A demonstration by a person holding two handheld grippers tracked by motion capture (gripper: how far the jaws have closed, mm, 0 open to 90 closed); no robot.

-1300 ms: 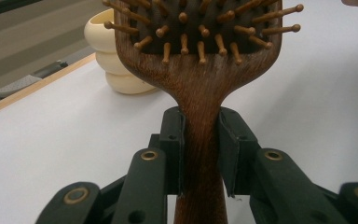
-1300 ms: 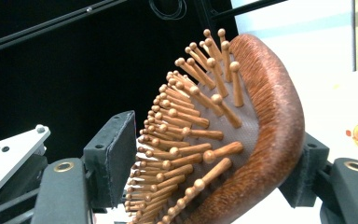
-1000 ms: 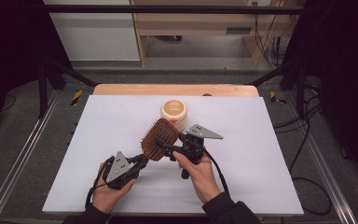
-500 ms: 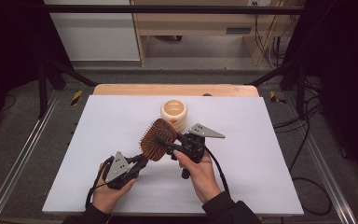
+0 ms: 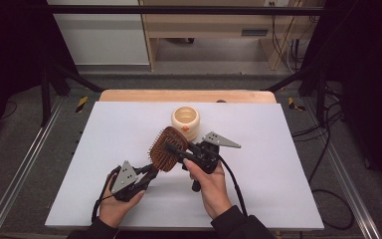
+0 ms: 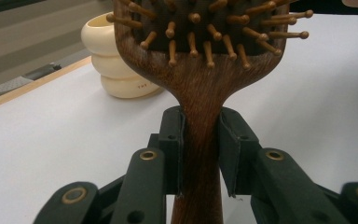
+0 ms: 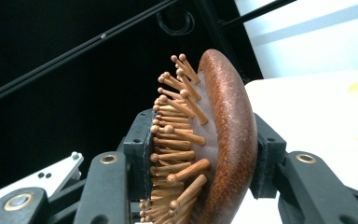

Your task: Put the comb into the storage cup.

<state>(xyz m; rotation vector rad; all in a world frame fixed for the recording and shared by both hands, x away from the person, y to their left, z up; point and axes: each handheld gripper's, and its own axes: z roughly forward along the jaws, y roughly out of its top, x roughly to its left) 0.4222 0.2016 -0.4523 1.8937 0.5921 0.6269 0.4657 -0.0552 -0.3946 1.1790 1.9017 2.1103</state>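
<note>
While held near the cup (image 5: 185,121):
Hairbrush (image 5: 167,148): dark wood, pegged.
Left gripper (image 6: 200,154): clamped on handle.
Right gripper (image 7: 200,156): jaws just closing on head.

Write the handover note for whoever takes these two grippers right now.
Left gripper: shut on the handle of the wooden hairbrush, holding it up off the white table.
Right gripper: jaws have just been closing around the brush head, one pad on the bristle side, the other on the rounded wooden back. They look in contact; confirm the grip before the left lets go.
Cream ribbed cup: upright on the table just behind the brush, untouched.
Done: brush lifted, second gripper brought onto the head.
Left: probably finish the hand-to-hand transfer, then place the brush, possibly at the cup.
</note>
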